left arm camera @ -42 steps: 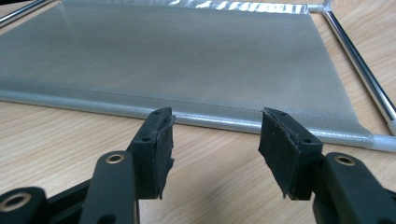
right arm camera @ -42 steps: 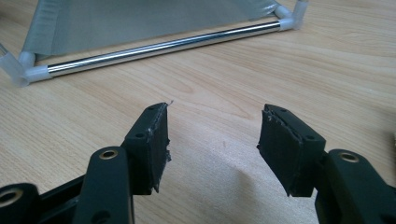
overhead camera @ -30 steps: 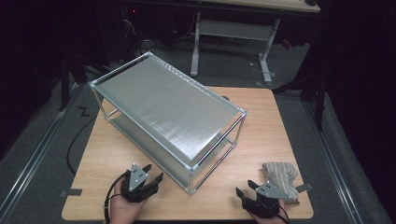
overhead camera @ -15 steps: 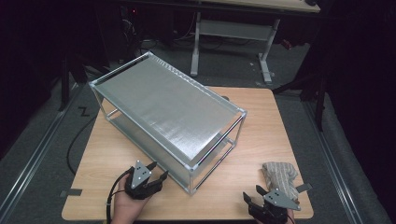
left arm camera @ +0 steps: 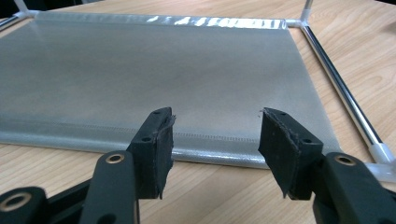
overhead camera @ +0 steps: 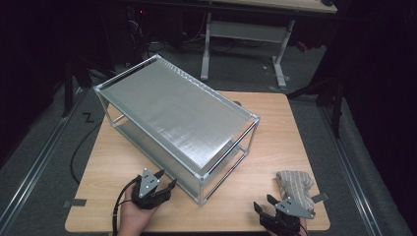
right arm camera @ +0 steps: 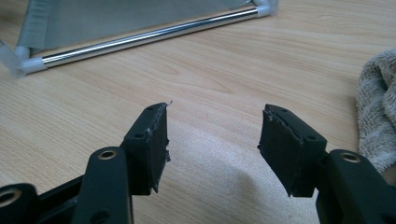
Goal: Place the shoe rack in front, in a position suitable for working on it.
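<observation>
A two-tier rack [overhead camera: 177, 110] of metal tubes with grey fabric shelves stands slantwise on the wooden table [overhead camera: 275, 128]. My left gripper [overhead camera: 166, 178] is open at the rack's near long side. In the left gripper view its jaws [left arm camera: 215, 121] face the lower shelf [left arm camera: 154, 70] with nothing between them. My right gripper [overhead camera: 263, 201] is open near the table's front edge, just in front of a folded beige towel [overhead camera: 294, 183]. In the right gripper view its empty jaws [right arm camera: 215, 114] hover over bare wood, with the towel [right arm camera: 378, 112] to their right and the rack's bottom tube [right arm camera: 140, 39] beyond them.
Bare tabletop lies right of the rack and along the front edge. A desk frame [overhead camera: 246, 34] stands on the dark floor behind the table. A black cable [overhead camera: 78, 147] trails off the table's left side.
My right gripper has drawn back a little toward the front edge, away from the rack. The left gripper has barely moved. Both stay open.
</observation>
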The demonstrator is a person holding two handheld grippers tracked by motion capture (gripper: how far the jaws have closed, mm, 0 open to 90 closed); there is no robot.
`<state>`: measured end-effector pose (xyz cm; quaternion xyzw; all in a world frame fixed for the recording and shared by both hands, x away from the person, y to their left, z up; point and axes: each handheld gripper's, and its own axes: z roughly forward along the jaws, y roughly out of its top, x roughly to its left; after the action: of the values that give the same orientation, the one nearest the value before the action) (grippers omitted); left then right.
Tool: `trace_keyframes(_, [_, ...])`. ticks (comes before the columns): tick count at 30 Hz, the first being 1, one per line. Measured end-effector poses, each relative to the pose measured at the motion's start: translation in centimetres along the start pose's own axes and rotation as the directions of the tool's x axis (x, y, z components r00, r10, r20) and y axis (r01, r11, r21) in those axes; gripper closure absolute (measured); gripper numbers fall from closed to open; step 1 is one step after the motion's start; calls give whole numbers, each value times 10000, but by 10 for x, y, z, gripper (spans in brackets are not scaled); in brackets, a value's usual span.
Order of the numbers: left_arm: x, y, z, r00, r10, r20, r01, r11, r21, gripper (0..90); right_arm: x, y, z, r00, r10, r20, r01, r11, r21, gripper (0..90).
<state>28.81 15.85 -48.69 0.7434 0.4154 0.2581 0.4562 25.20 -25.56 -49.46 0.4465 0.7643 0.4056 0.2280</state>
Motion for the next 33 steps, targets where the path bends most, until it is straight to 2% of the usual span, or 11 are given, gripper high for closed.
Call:
trace_keyframes(12, [-4,-2,-5,9995,271,174,-272,9996,66,446,2,4,-1,10000,-52,9,52,9999,-158,416])
trace_keyframes(14, [-4,-1,-7,9984,565,91,-566,9984,76,445,4,5,0,9996,-263,-29,263,9995,-147,416])
trace_keyframes(15, [-6,-1,-7,9991,407,137,-407,9992,0,445,6,5,0,9994,-344,-34,344,9993,-161,416])
trace_keyframes(16, [-5,-1,-8,9982,593,71,-593,9982,25,445,7,5,-1,9992,-392,-53,391,9991,-182,416])
trace_keyframes(17, [-6,-1,-7,9992,391,124,-390,9992,-47,445,7,5,-2,9990,-434,-62,433,9988,-213,416])
trace_keyframes(19, [-5,-1,-7,9984,551,89,-551,9985,-26,445,7,5,-4,9995,-330,-19,330,9992,-245,416])
trace_keyframes(20, [-6,-1,-6,9993,358,129,-356,9992,-156,445,6,5,-4,9996,-268,-50,267,9993,-274,416])
trace_keyframes(21, [-4,0,-7,9987,497,83,-495,9986,-188,446,5,4,-5,9998,-217,-30,217,9994,-264,416])
trace_keyframes(27, [-2,5,-3,9995,273,151,-262,9973,-687,448,3,2,-9,9999,-129,47,131,9994,-318,416])
trace_keyframes(30, [-1,5,2,9990,389,203,-376,9974,-610,449,2,2,-14,9999,97,122,-92,9991,-405,416])
trace_keyframes(33, [-3,5,1,9977,658,175,-649,9968,-476,448,3,4,-15,9998,-74,168,82,9988,-488,416])
